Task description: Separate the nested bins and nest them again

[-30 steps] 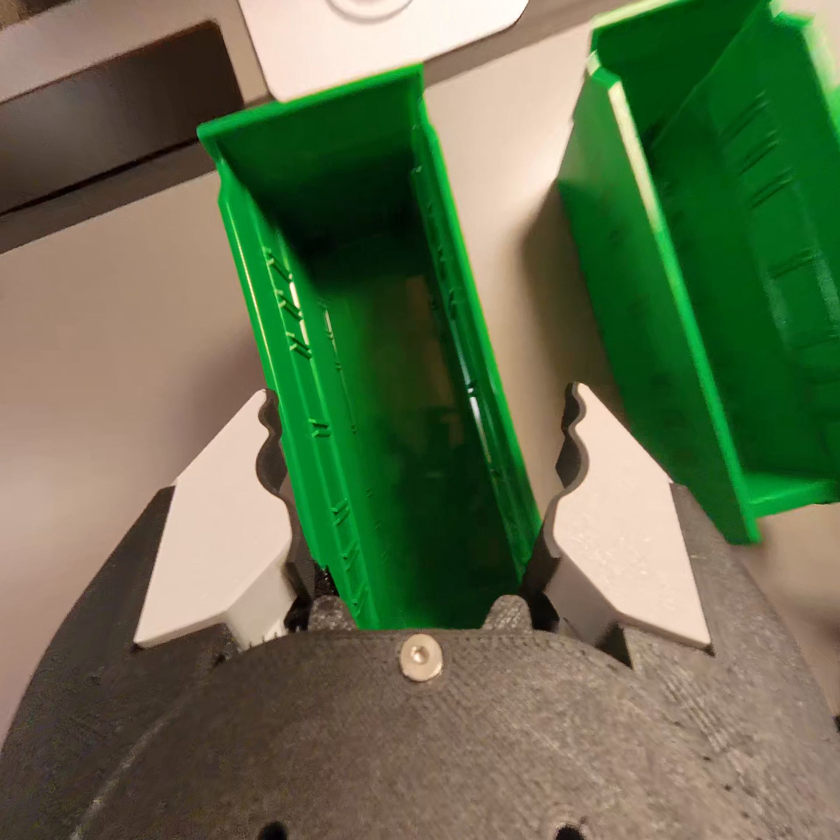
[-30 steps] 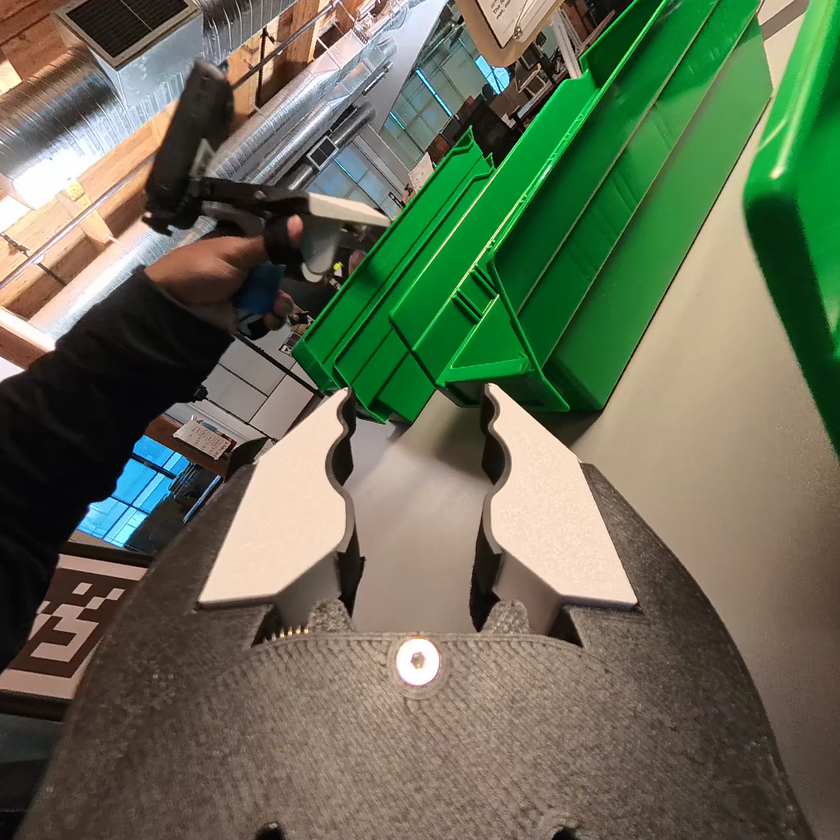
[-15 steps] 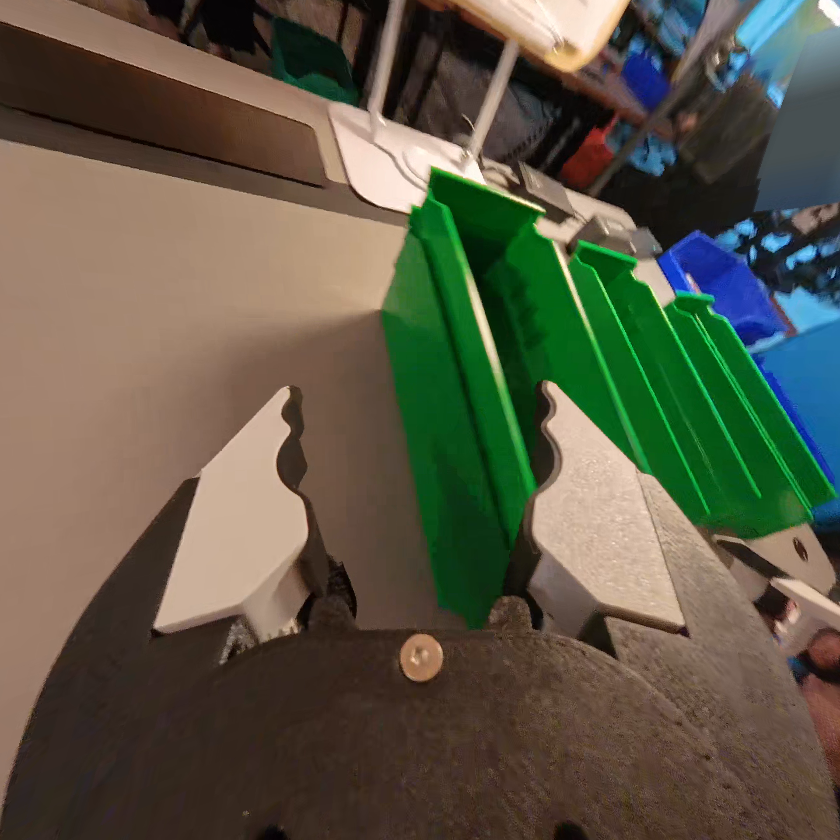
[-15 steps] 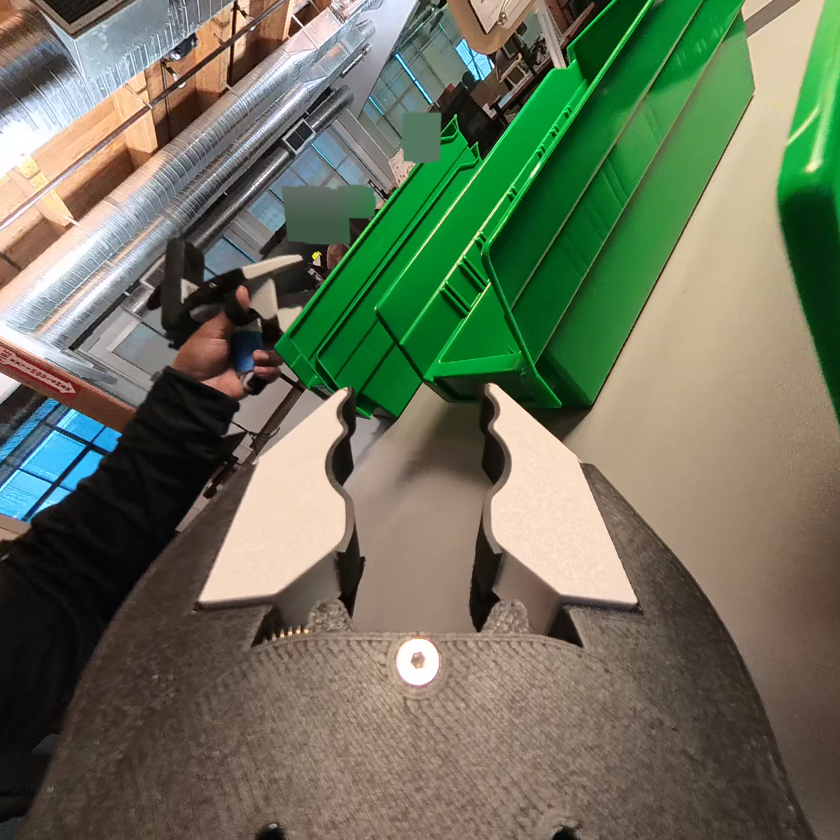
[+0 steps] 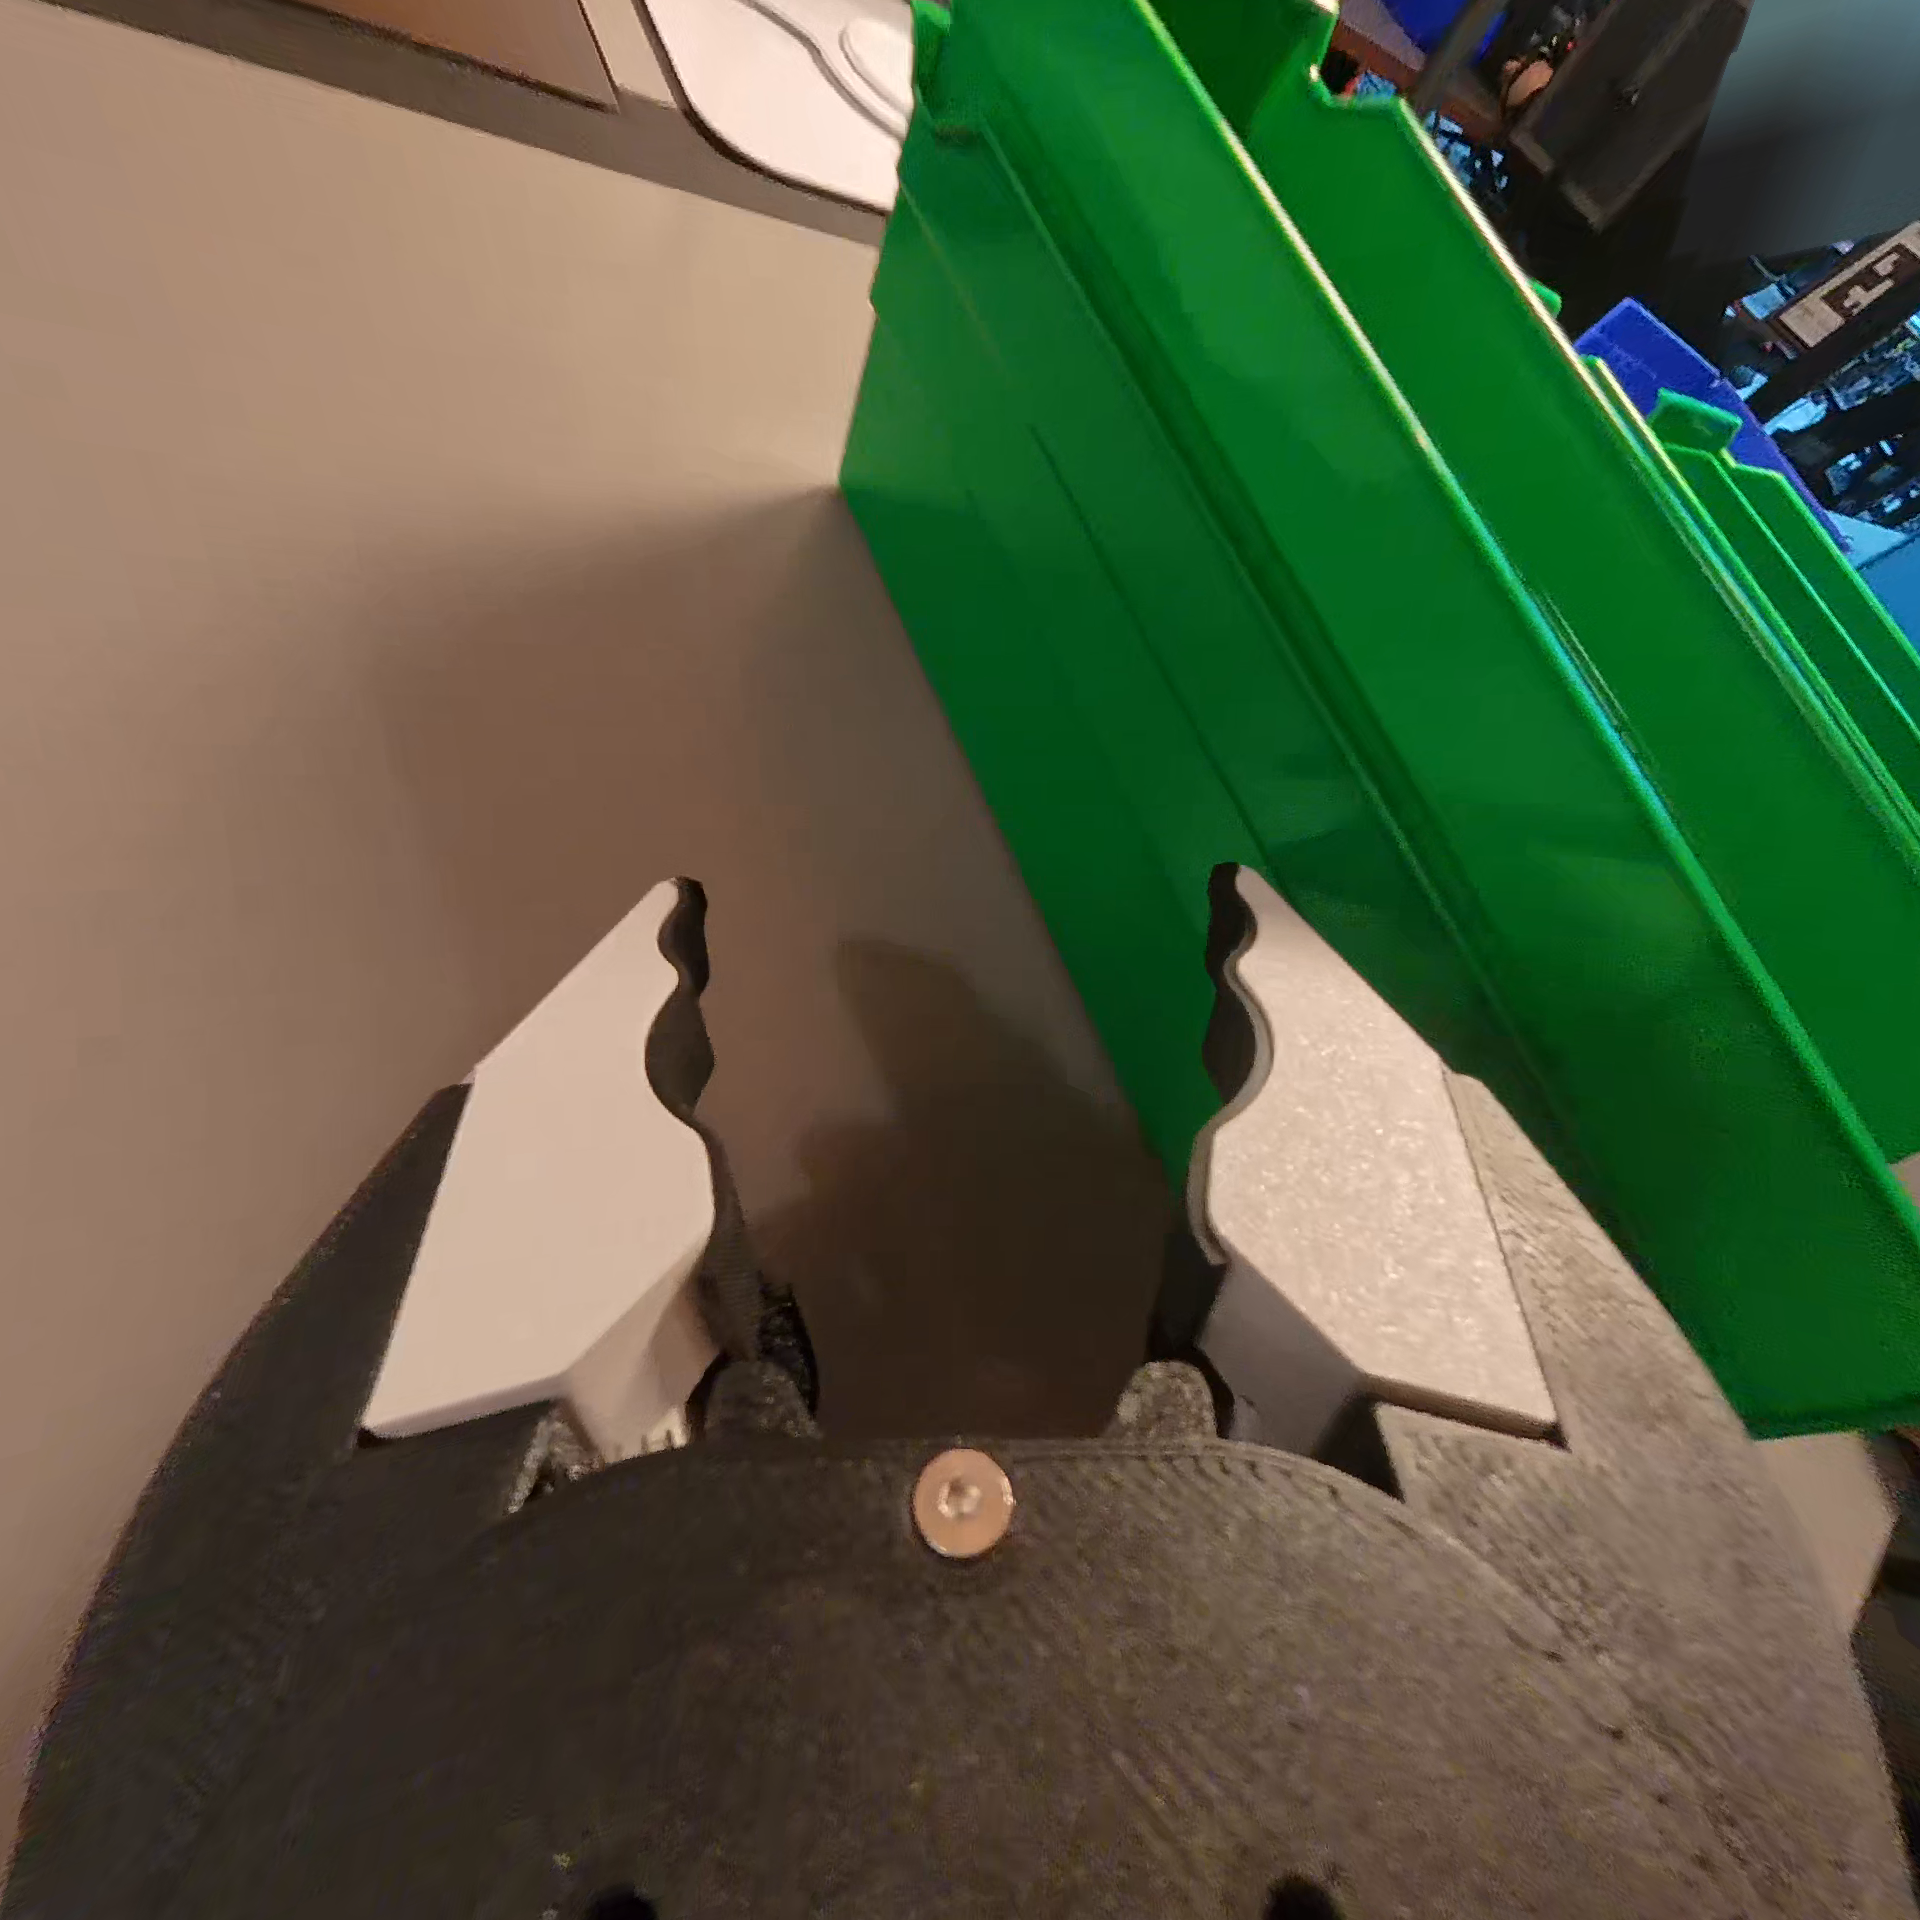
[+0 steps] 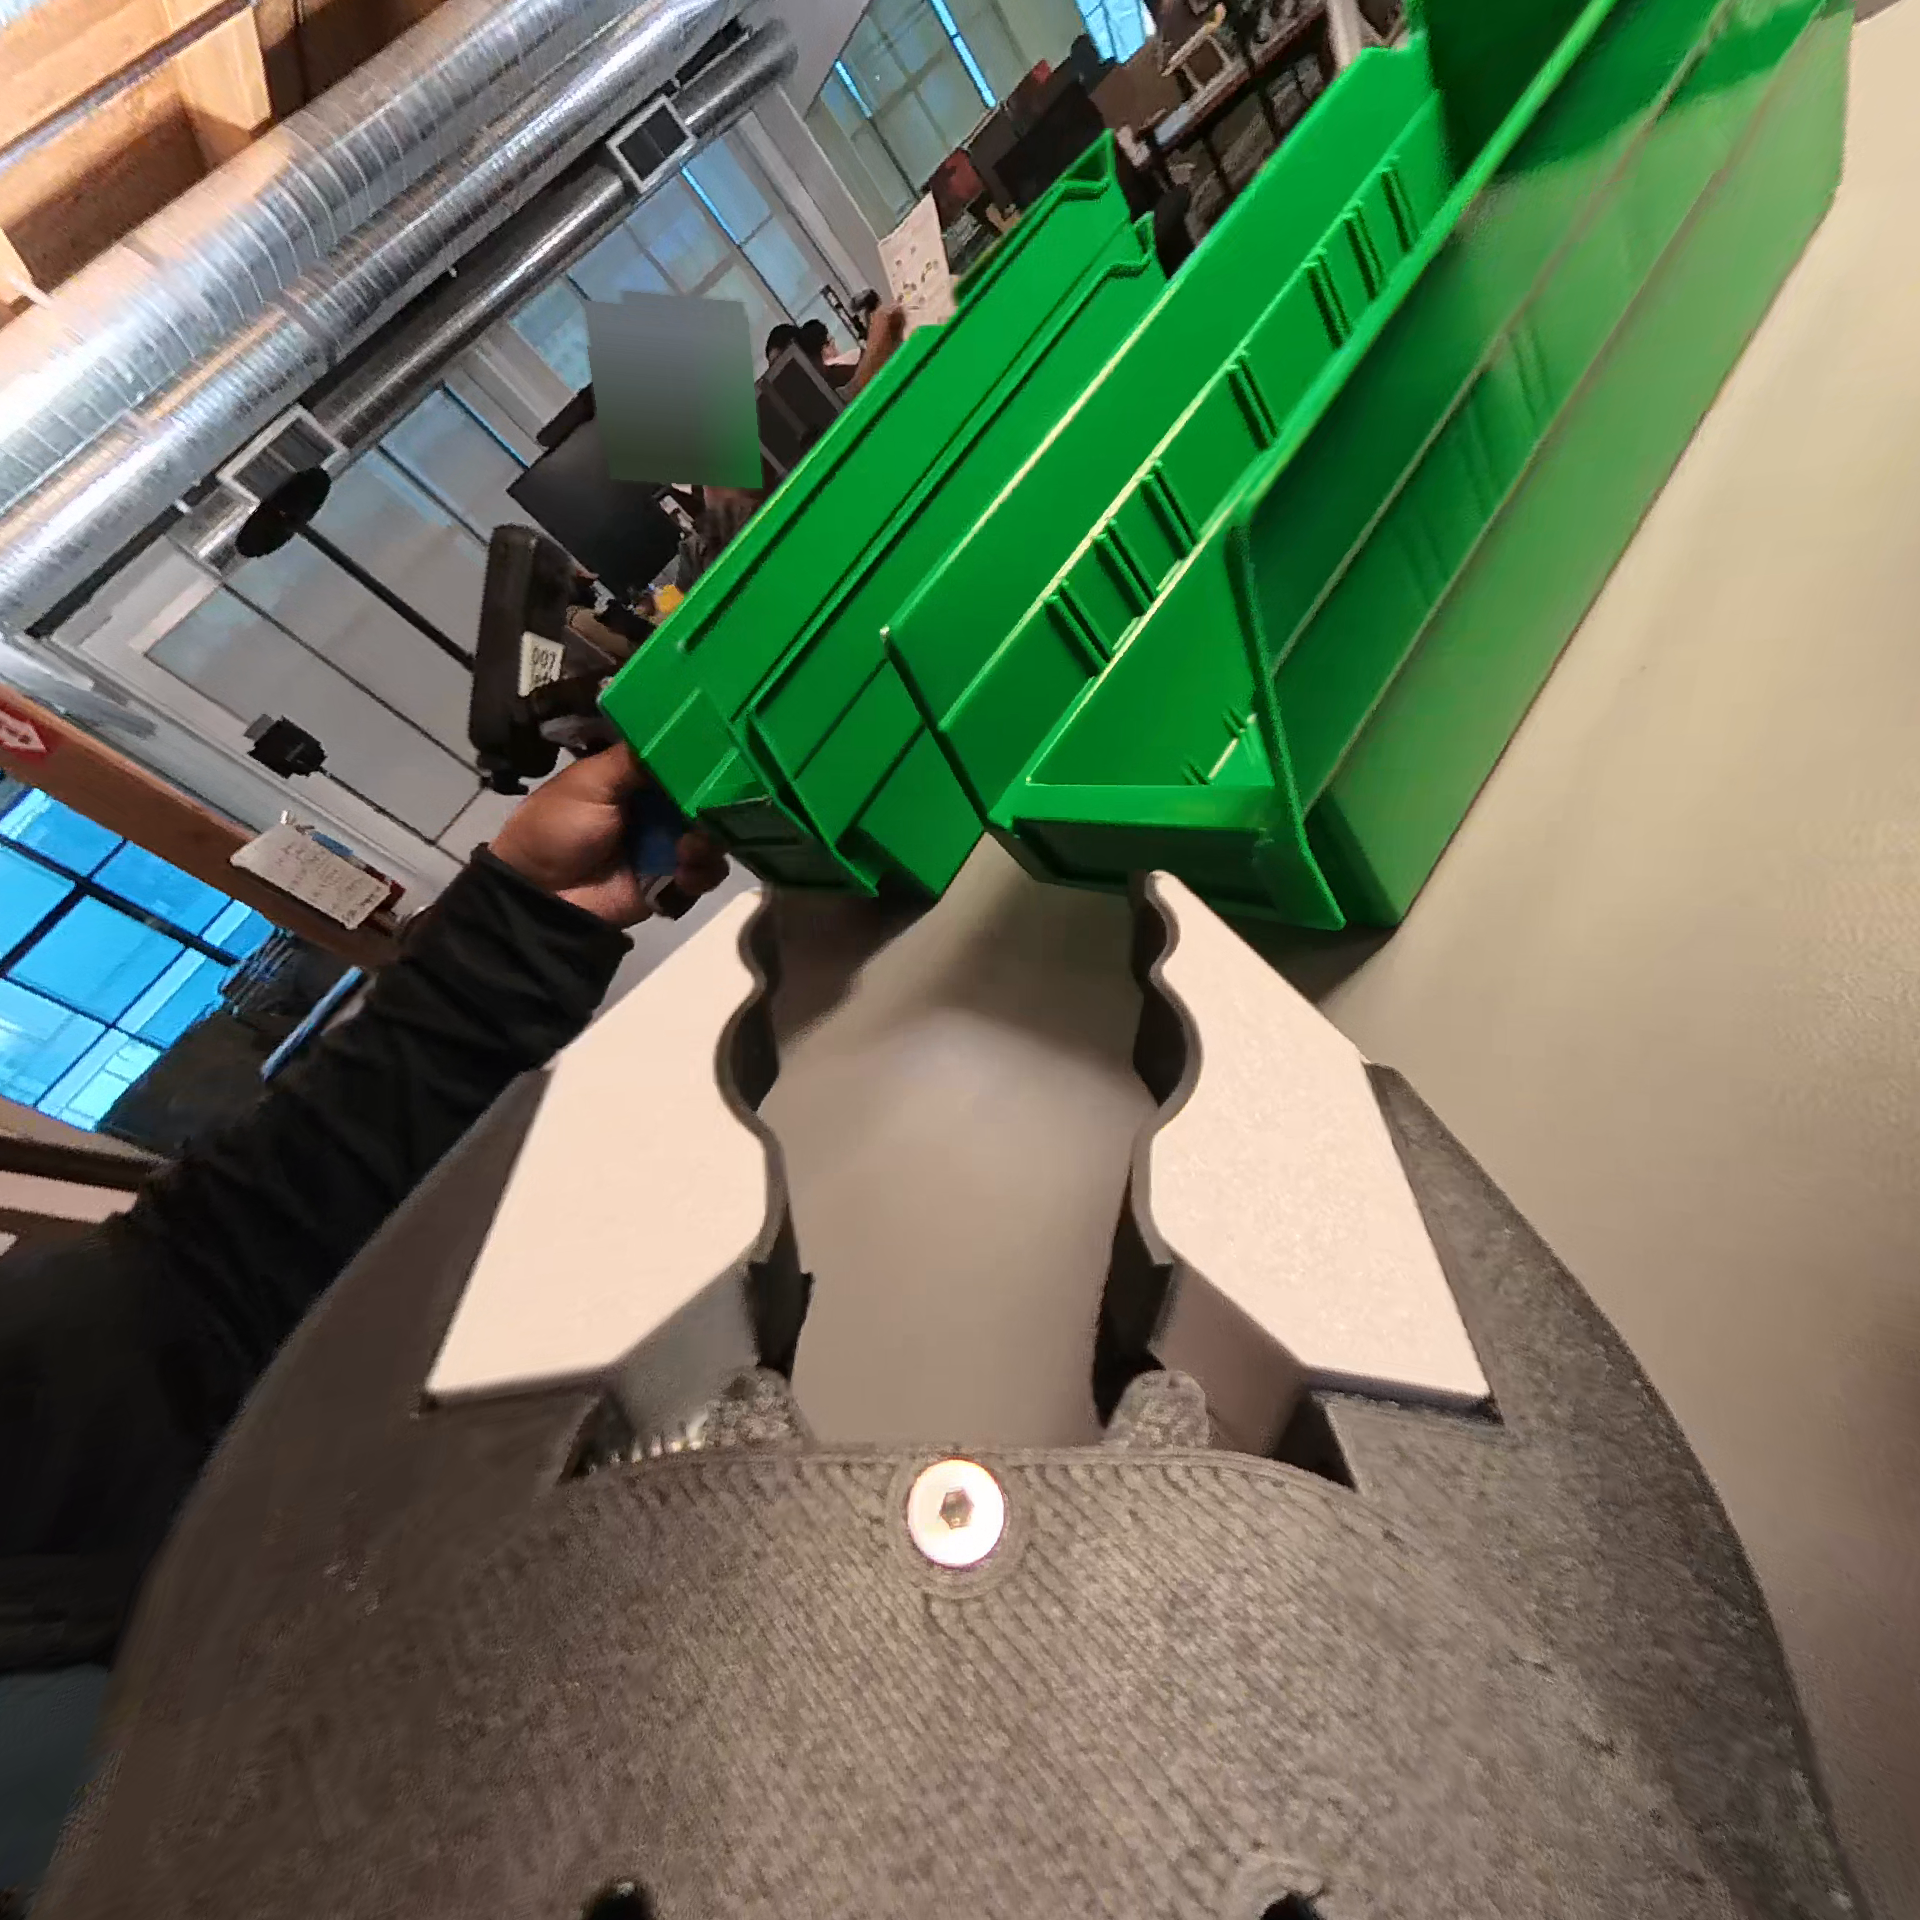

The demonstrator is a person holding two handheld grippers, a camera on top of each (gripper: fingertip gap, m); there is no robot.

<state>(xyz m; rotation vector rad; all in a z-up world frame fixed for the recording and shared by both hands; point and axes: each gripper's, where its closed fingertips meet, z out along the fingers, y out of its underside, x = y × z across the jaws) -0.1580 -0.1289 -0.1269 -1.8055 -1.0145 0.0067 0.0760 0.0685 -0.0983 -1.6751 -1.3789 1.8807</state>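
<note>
Left gripper (image 5: 956, 914): jaws spread wide, nothing between them, positioned just left of the nearest green bin (image 5: 1195, 540) on the table (image 5: 364, 520). Right gripper (image 6: 951, 914): jaws apart, bare, near the front ends of the bin row (image 6: 1143, 582)

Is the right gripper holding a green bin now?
No, the right gripper is open with only bare table between its fingers; the green bins lie beyond.
</note>
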